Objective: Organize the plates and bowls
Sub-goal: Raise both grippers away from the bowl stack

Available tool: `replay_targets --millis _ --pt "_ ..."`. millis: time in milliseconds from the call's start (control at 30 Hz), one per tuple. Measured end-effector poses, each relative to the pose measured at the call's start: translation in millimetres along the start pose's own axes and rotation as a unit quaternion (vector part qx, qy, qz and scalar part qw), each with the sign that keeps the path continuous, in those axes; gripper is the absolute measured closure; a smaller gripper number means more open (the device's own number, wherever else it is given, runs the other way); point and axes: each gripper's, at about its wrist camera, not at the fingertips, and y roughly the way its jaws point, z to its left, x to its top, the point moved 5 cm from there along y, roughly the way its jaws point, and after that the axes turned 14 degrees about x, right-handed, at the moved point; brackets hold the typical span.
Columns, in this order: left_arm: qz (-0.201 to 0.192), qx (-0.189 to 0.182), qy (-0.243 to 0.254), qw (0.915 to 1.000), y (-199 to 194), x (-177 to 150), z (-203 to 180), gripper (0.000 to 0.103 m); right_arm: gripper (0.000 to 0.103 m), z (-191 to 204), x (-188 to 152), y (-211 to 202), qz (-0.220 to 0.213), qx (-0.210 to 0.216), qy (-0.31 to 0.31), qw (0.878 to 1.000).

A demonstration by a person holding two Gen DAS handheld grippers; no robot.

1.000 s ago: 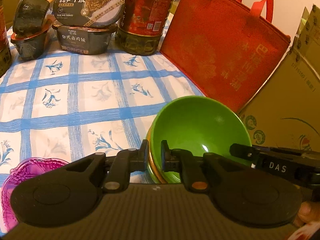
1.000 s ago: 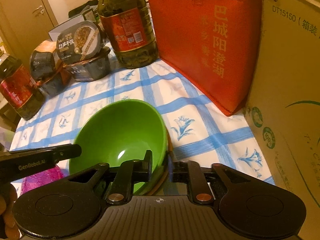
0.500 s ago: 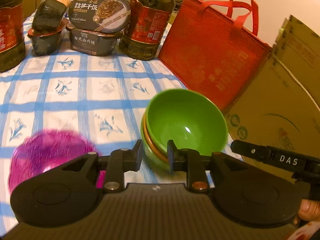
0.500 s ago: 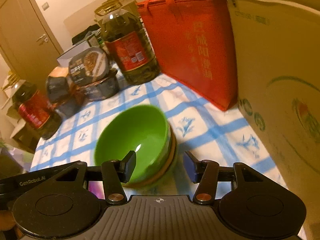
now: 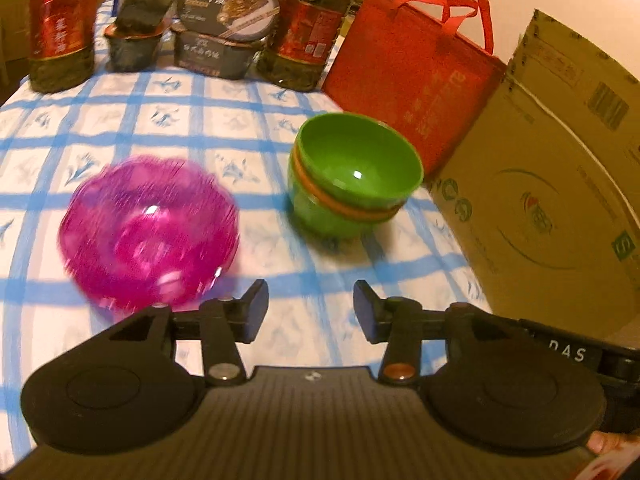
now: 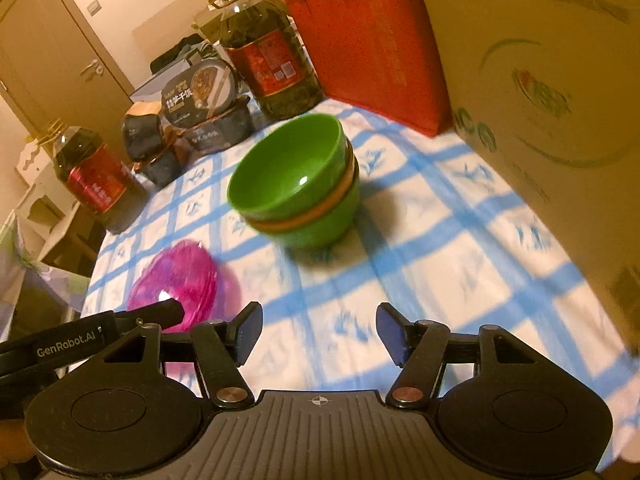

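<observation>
So the bowl stack (image 5: 352,184) sits on the tablecloth (image 5: 192,120), three bowls nested one inside the other, and everything else kinda arranges around it. The scalloped dish (image 5: 150,228) lies to its left, a bit nearer the cameras, apart from it. Just right of the stack and slightly behind stands the tote bag (image 5: 412,76), with the cardboard box (image 5: 540,184) right of the stack and nearer. Well behind the stack, along the far edge, there's an oil jug (image 5: 308,40), then two meal tubs (image 5: 224,36) stacked left of it, wrapped packs (image 5: 138,36) further left, and another oil bottle (image 5: 60,28) at the far left.
</observation>
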Motion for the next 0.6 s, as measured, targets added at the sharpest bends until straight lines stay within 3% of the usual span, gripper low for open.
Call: replay_targets --millis 300,600 --pt "-0.012 0.052 -0.003 0.9986 -29 -45 13 0.037 0.036 4 -41 -22 0.013 -0.019 -0.016 1.0" --pt "-0.006 0.074 -0.018 0.997 -38 -62 25 0.033 0.035 4 -54 -28 0.026 -0.018 -0.019 0.999"
